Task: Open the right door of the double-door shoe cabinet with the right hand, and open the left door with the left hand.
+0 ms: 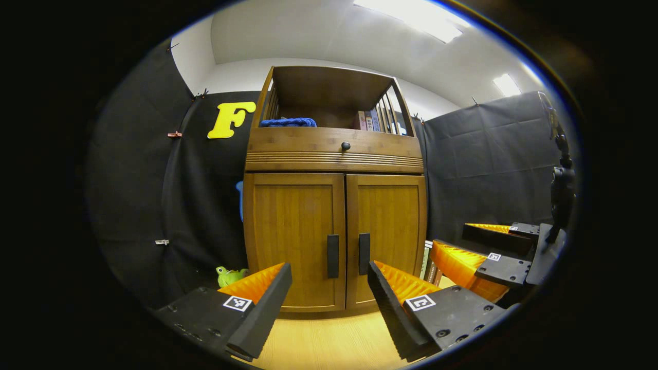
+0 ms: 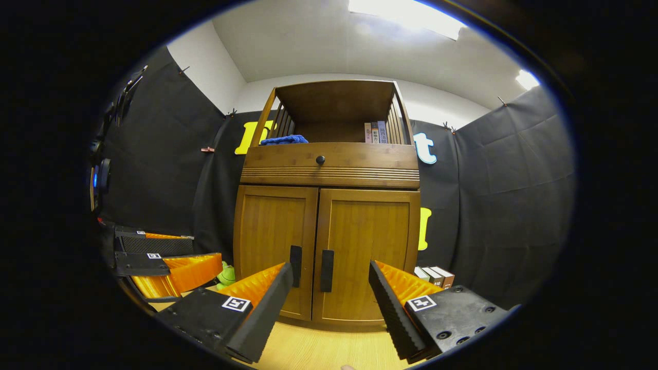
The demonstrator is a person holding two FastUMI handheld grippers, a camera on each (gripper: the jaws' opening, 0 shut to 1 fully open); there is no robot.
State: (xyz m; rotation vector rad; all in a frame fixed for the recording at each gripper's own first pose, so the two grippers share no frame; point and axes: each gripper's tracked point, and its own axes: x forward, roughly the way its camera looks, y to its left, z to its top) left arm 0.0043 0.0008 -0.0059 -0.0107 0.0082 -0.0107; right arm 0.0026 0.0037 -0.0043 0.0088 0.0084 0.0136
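Observation:
A wooden shoe cabinet (image 1: 334,154) (image 2: 329,169) stands ahead on a light wooden floor, both lower doors closed. The left door (image 1: 293,241) (image 2: 272,246) and right door (image 1: 388,231) (image 2: 367,252) each carry a dark vertical handle at the centre seam: left handle (image 1: 333,256) (image 2: 295,266), right handle (image 1: 364,253) (image 2: 327,270). My left gripper (image 1: 329,300) is open, some way short of the handles. My right gripper (image 2: 331,300) is open too, facing the right handle from a distance. The right gripper (image 1: 493,257) appears far right in the left gripper view; the left gripper (image 2: 159,264) appears far left in the right gripper view.
Above the doors is a drawer with a round knob (image 1: 345,146), and an open shelf with a blue cloth (image 1: 288,122) and books (image 1: 369,121). A green toy (image 1: 229,276) lies left of the cabinet; small boxes (image 2: 434,276) lie at its right.

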